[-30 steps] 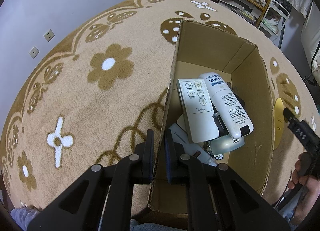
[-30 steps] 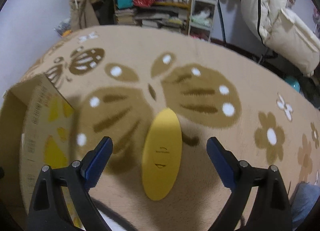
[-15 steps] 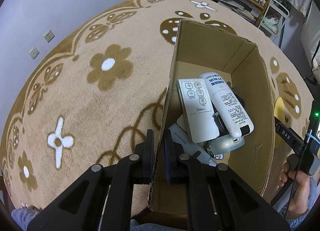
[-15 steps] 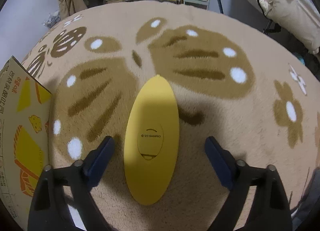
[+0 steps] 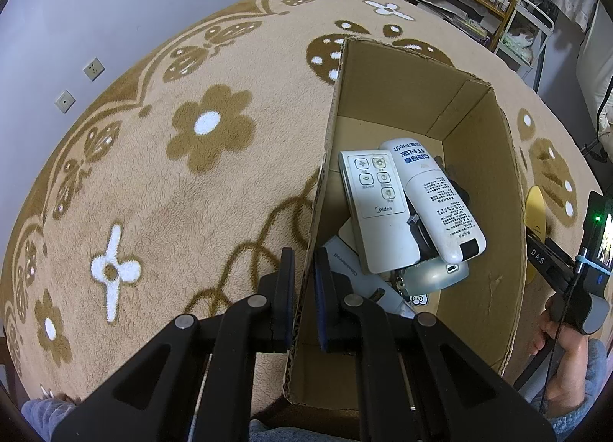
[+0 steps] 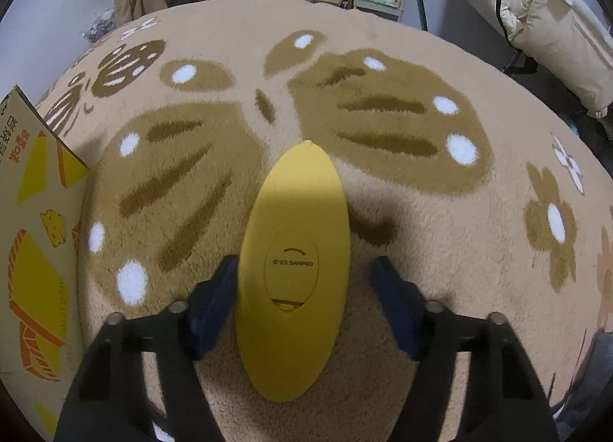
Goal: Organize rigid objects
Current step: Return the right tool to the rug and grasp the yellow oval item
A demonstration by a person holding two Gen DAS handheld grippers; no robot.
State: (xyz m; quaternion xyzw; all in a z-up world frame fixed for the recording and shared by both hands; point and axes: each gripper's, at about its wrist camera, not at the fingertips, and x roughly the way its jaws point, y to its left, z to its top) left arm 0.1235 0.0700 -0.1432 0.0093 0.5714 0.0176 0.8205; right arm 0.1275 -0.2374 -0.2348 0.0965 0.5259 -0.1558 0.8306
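So the yellow oval thing (image 6: 293,269) (says Sanrio on the back, some kind of flat plastic case or mirror, can't tell which) is lying flat on the carpet (image 6: 421,212), bottom centre of the right wrist view. Its long axis runs straight up the frame, so basically in line with where the right tongs (image 6: 306,300) are pointing. That's the bit that matters: the tongs straddle it across its narrow width, down near the end closest to the camera, one pad on either side.

The right tongs are closing right now with the oval between them. The pad at lower left looks like it's right up against the edge, or nearly. The one at lower right is clearly still off it with carpet showing in the gap, so I wouldn't call it a grip yet.

The left tongs (image 5: 302,288) are pinched together on the near wall of the cardboard box (image 5: 479,158), bottom centre of the left view, holding it steady. Inside there's already a white remote (image 5: 377,208), a white bottle (image 5: 436,196) and a few other bits piled underneath.

The right hand (image 5: 559,338) is obviously the nearer one to the oval, and the box sits just to the left of it in the right view, so my guess is it's a short hop over the wall once it's squeezed.
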